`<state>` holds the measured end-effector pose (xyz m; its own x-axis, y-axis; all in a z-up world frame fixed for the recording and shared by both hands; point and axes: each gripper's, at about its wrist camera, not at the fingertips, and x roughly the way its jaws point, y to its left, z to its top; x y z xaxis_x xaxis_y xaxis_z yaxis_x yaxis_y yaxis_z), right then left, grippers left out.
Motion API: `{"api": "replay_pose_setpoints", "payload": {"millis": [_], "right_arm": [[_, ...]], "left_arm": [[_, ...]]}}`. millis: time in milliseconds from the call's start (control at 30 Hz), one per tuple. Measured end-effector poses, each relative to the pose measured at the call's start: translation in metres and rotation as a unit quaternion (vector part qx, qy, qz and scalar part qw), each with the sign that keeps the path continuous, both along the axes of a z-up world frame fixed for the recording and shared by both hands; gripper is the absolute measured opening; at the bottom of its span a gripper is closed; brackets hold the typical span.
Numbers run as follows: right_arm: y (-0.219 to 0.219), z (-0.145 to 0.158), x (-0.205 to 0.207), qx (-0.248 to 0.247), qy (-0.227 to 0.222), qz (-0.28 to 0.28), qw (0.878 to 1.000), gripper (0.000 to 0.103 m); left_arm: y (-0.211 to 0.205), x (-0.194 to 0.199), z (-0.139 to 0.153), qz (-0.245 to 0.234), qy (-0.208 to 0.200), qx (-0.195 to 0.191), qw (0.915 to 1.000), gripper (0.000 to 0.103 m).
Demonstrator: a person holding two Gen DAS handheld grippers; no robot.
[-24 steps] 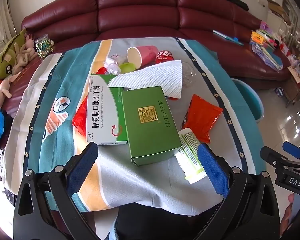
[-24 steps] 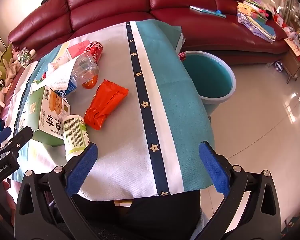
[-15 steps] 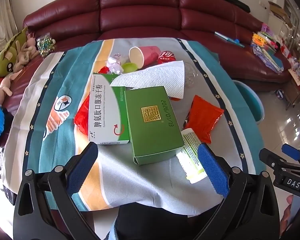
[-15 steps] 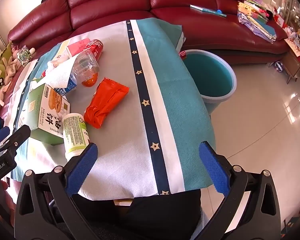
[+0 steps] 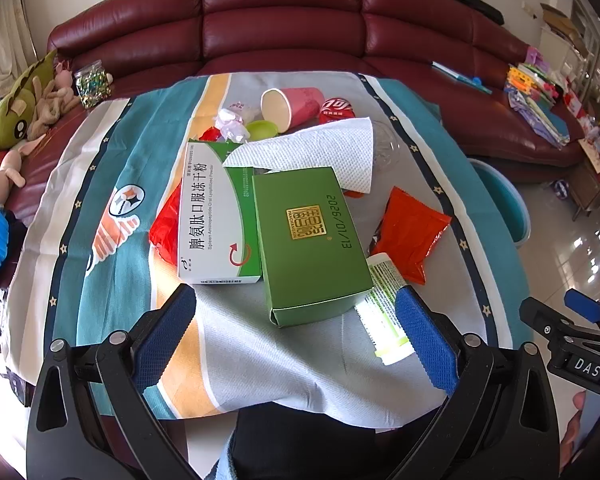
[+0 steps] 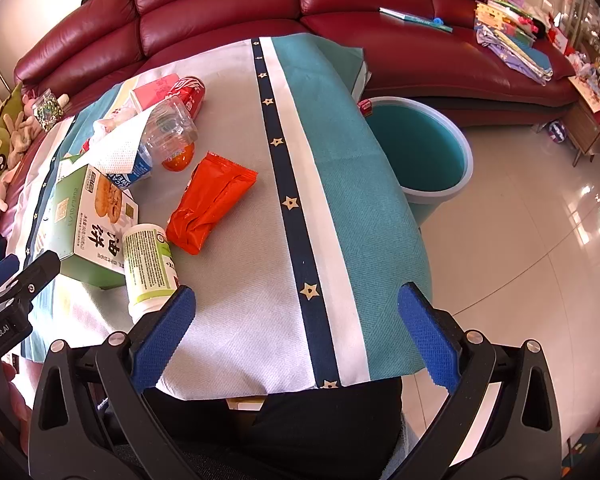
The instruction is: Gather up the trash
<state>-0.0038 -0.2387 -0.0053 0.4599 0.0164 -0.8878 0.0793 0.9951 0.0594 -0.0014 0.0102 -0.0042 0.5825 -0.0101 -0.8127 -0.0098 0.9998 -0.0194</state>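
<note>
Trash lies in a heap on the cloth-covered table (image 5: 112,280): a green box (image 5: 312,240), a white-and-green medicine box (image 5: 216,216), a paper towel (image 5: 320,152), a red snack packet (image 5: 412,232), a white bottle with a green label (image 5: 384,308), a pink paper cup (image 5: 292,104) and a red can (image 5: 336,108). My left gripper (image 5: 296,336) hovers open above the table's near edge, nothing between its blue pads. My right gripper (image 6: 296,332) is open too, over the cloth right of the bottle (image 6: 148,264) and the packet (image 6: 212,208). A teal bin (image 6: 420,152) stands on the floor beside the table.
A dark red leather sofa (image 5: 280,32) curves behind the table, with plush toys (image 5: 16,108) at its left end and papers and books (image 6: 512,48) at its right. Shiny tiled floor (image 6: 540,240) lies right of the bin. The person's dark clothing shows below both grippers.
Both views have shifted only slightly; the trash sits a little higher and farther right in the left wrist view. No item has moved, and both grippers stay open.
</note>
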Motion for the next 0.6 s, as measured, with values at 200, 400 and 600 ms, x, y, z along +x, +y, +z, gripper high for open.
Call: {"api": "replay_pose_setpoints", "payload": {"millis": [200, 400, 600], "right_arm": [[-0.0004, 0.0001, 0.0001, 0.000, 0.001, 0.000, 1.000, 0.097], [-0.0004, -0.0001, 0.0002, 0.000, 0.001, -0.001, 1.000, 0.097], [-0.0011, 0.0000, 0.0000, 0.000, 0.001, -0.001, 1.000, 0.097]], "left_arm": [[-0.0002, -0.0007, -0.0007, 0.001, 0.000, 0.000, 1.0000, 0.100], [0.0024, -0.0006, -0.0021, 0.005, -0.001, 0.000, 1.0000, 0.100], [0.0033, -0.0014, -0.0011, 0.009, -0.001, -0.001, 1.0000, 0.100]]}}
